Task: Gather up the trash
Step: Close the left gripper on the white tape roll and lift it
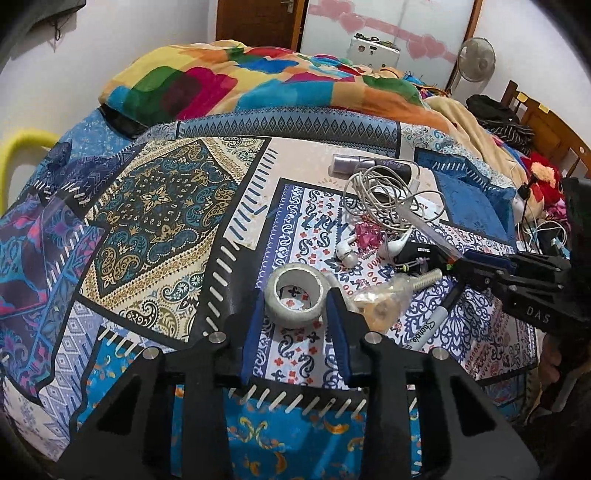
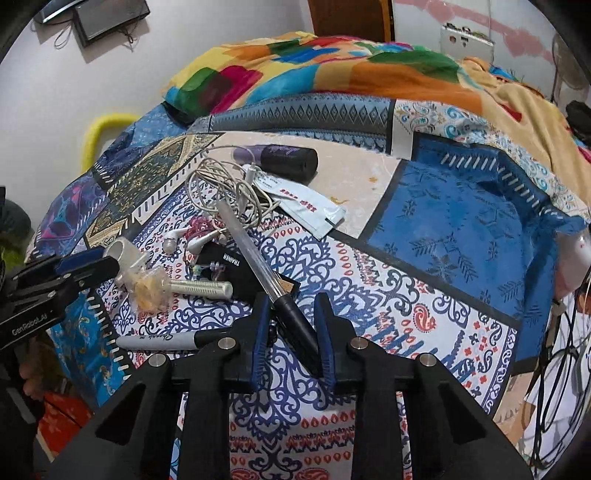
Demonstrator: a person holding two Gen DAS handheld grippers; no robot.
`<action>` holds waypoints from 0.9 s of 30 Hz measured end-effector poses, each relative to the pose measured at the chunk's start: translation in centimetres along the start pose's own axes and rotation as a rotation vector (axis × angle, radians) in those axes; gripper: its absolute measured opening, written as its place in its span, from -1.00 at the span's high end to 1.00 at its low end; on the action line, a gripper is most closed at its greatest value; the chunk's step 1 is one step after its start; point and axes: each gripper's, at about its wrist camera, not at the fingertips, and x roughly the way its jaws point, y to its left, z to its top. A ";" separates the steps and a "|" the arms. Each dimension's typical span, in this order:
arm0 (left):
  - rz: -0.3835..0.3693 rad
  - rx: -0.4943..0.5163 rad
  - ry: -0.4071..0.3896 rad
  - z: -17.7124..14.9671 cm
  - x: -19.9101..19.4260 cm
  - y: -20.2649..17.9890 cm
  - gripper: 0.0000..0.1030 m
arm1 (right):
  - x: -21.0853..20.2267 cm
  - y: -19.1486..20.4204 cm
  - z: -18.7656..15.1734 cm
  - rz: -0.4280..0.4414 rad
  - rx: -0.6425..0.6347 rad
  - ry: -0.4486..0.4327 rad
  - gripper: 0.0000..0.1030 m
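Currently:
left gripper [image 1: 295, 295]: jaws wide, either side of tape roll [image 1: 294, 297] on bedsheet [image 1: 155, 206]
right gripper [image 2: 291, 306]: jaws apart, pen [image 2: 266, 266] lying between fingers, grip unclear
wrapper [image 1: 380, 302]: just right of tape roll

Evenly and softly lit, fairly bright, no single source in view. Faint soft shadows only: under the roll of tape [image 1: 295, 295] at lower centre of the left wrist view, beneath the dark tube [image 2: 286, 159] at upper centre of the right wrist view. Small glints on the metal pins of the gripper frames. Strong fisheye bending toward every edge, black vignette in all corners. Sharp at centre, softer and smeared at the rims; frosted door [image 1: 388, 26] at top slightly washed out.
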 end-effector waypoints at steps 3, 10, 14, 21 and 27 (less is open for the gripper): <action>0.002 -0.010 0.003 0.3 0.2 0.0 0.33 | 0.1 0.3 0.0 -0.017 -0.028 0.002 0.59; 0.013 -0.023 0.045 0.9 1.3 -0.1 0.26 | -0.8 0.6 -0.3 -0.045 -0.032 -0.014 0.70; 0.039 -0.007 0.035 0.8 1.4 -0.5 0.27 | -2.3 1.0 -0.4 -0.042 -0.029 -0.050 0.72; 0.037 -0.008 -0.003 0.8 -1.7 -0.9 0.28 | -4.7 1.6 -0.4 -0.068 -0.030 -0.083 0.75; 0.029 -0.017 -0.053 0.9 -6.3 -1.3 0.28 | -7.9 2.3 -0.5 -0.086 -0.022 -0.111 0.75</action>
